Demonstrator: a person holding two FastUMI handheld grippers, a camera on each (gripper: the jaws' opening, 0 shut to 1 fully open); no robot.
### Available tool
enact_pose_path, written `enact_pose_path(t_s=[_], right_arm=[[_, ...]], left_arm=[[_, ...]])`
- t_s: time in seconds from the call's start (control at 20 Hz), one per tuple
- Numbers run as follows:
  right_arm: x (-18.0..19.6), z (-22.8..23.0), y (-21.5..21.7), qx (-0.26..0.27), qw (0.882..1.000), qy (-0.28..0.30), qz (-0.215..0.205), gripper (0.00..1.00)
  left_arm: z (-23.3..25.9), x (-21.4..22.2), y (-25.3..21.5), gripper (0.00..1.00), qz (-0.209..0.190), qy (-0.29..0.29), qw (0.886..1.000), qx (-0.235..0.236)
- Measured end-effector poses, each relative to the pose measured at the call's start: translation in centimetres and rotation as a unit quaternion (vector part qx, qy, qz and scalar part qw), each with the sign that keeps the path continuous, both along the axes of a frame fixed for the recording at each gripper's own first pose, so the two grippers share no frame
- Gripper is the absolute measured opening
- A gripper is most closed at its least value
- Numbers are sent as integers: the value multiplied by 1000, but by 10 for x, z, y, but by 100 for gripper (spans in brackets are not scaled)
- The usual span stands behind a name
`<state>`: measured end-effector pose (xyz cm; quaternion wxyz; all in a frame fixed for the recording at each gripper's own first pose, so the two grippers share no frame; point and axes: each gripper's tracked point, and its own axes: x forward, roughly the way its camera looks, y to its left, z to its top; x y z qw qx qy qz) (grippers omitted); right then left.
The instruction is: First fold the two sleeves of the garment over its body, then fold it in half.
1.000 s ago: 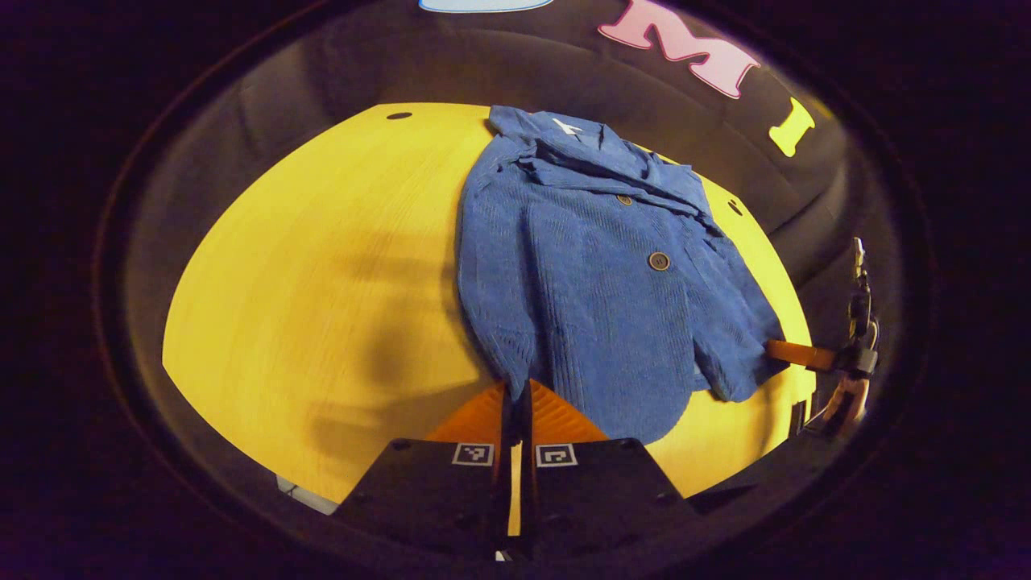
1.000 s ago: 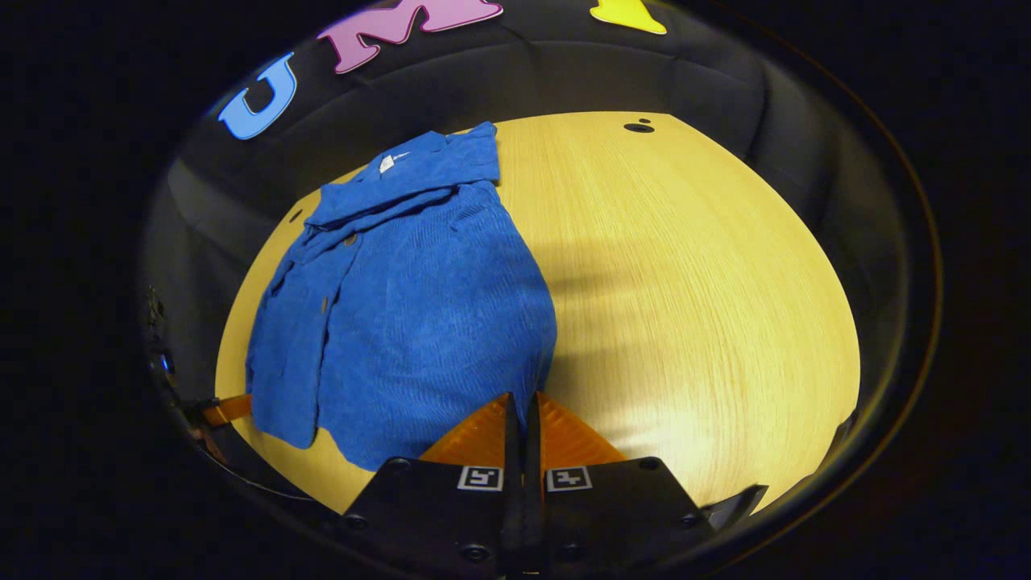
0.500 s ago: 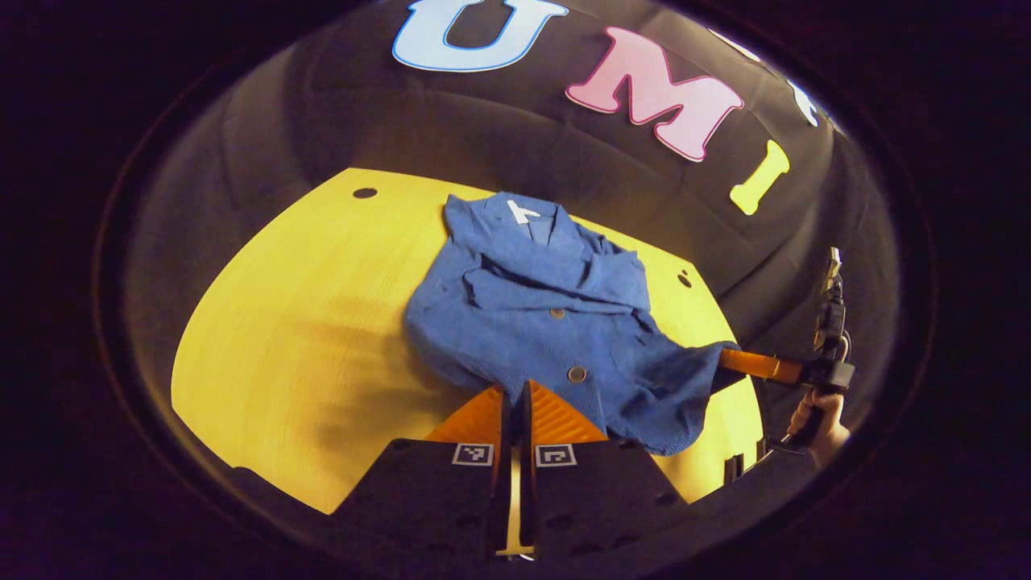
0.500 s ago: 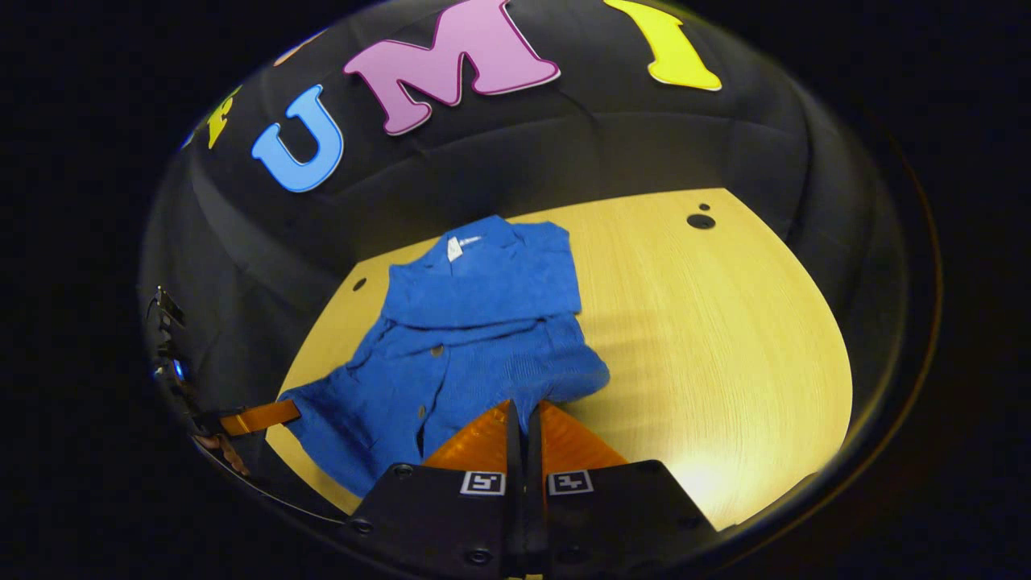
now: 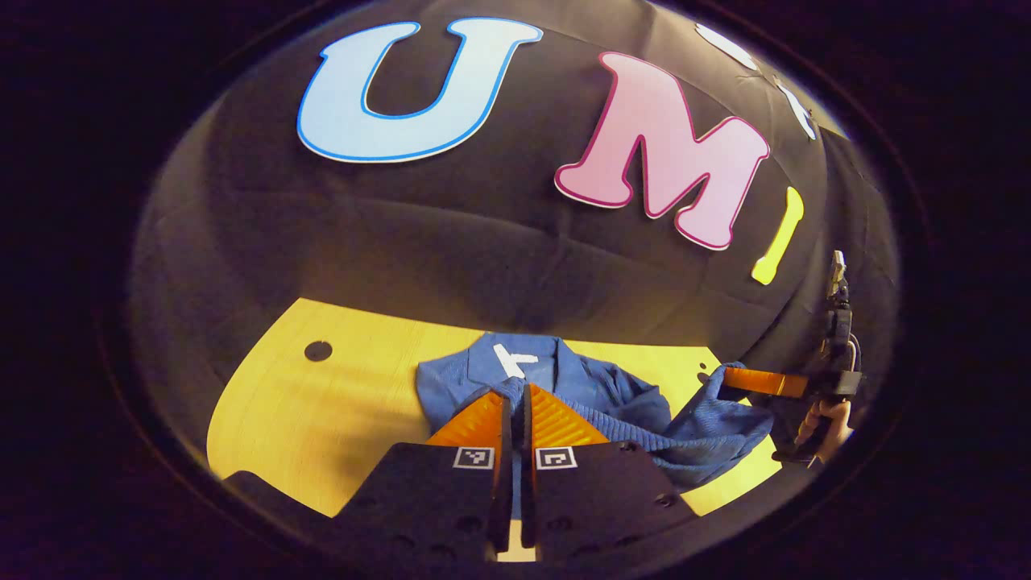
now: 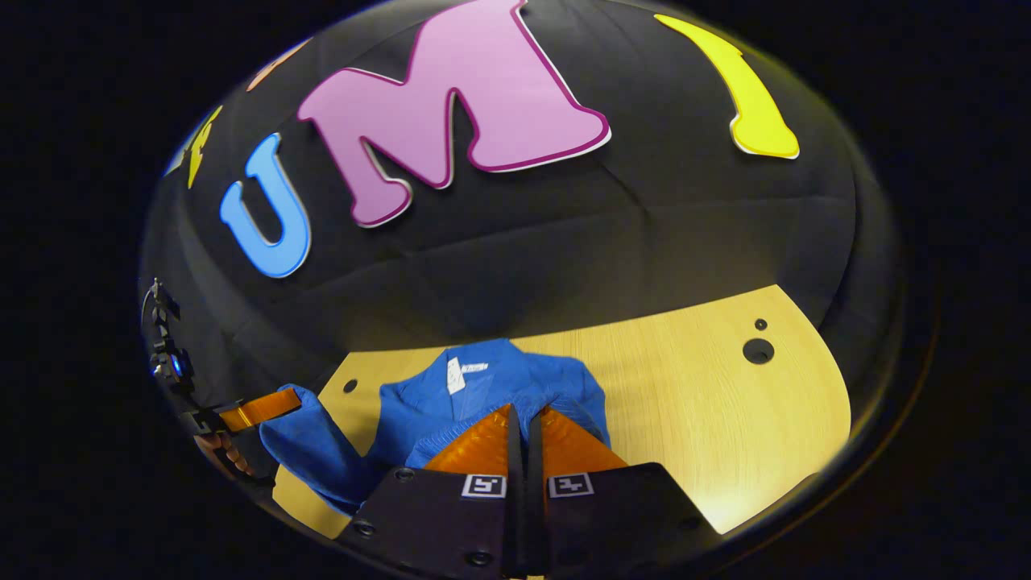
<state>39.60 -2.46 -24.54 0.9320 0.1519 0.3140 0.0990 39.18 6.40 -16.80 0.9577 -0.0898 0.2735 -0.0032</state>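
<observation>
both tongs (image 5: 512, 392) (image 6: 523, 412) on garment (image 5: 612, 395) hem

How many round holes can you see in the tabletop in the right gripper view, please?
3: a large hole far right, a small hole just above it, and another hole left of the blue garment. The garment or the grippers may hide more.

In the left gripper view the garment (image 5: 596, 399) lies on the table (image 5: 322, 403) at lower centre — the left gripper (image 5: 513, 395) before it, the right gripper (image 5: 729, 376) at its right edge, the booth wall behind.
</observation>
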Motion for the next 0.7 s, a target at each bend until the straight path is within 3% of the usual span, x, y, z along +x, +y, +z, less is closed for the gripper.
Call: enact_pose_path(t_s=[0.2,0.3,0.4,0.5,0.55,0.65,0.7], right_arm=[[76,-40,-17,-12,999,0,-47,4],[102,-68,-28,-32,996,-3,-79,4],[121,-89,-32,-38,995,-12,-95,9],[119,-103,-34,-55,993,-4,-101,17],[114,-107,-36,-78,993,-2,-93,45],[98,-88,-43,-125,988,-36,-87,100],[92,-71,-39,-136,985,-69,-85,99]], left_arm=[[-27,80,39,2,26,-38,999,29],[-36,118,62,2,58,-87,994,42],[-62,136,75,1,77,-81,992,51],[-88,138,74,9,60,-49,995,58],[-102,128,66,34,50,-3,997,63],[-101,116,61,84,64,-8,993,95],[-94,110,54,84,62,-26,992,103]])
